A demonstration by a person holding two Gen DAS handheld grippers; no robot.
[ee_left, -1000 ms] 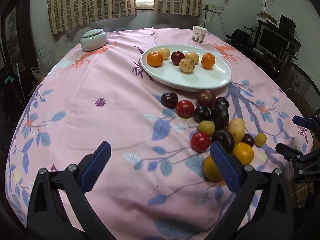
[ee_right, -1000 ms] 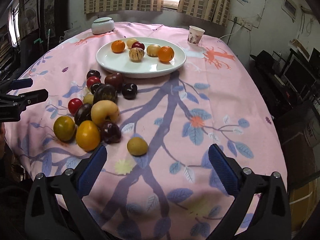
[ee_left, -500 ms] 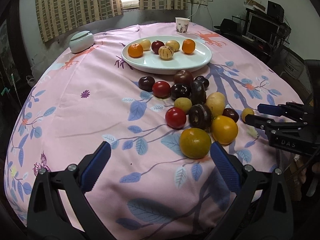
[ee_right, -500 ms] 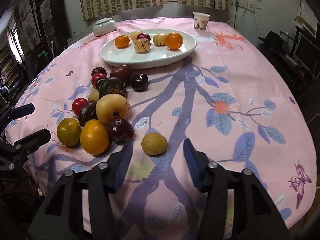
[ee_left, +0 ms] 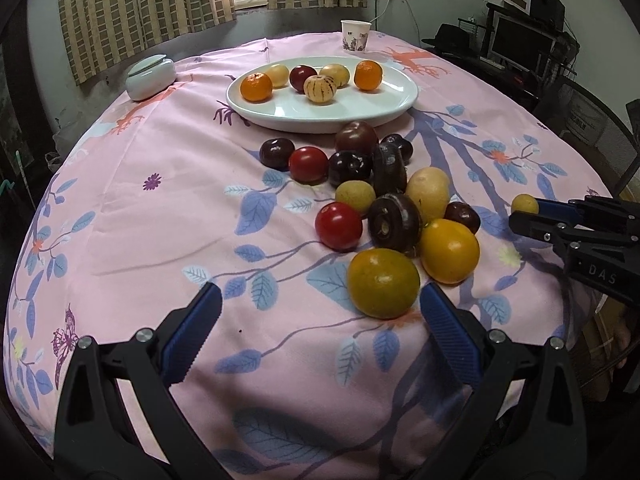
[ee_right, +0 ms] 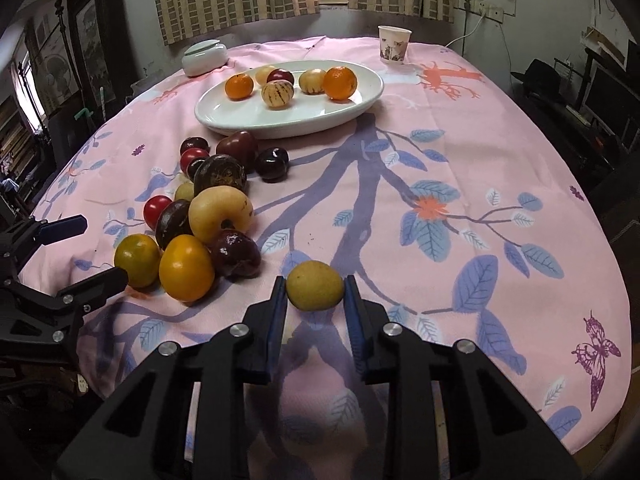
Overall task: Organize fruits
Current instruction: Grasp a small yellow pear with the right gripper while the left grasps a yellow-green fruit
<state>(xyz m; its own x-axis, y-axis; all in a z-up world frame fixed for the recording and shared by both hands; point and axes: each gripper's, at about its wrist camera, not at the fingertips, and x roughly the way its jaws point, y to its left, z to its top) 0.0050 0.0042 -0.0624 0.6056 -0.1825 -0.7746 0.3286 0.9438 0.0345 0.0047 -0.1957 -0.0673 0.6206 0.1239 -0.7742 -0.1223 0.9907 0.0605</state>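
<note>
Right gripper clamped on yellow fruit; left gripper spread apart, hovering near fruit pile.

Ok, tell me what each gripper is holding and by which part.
The right gripper pinches the small yellow fruit across its left and right sides, still on the tablecloth. The left gripper is open, holding nothing.

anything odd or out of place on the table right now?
Nothing spilled or damaged. Most fruit sits loose in a pile on the cloth beside the plate, which holds only six. One small yellow fruit lies apart, between the right gripper fingers.
</note>
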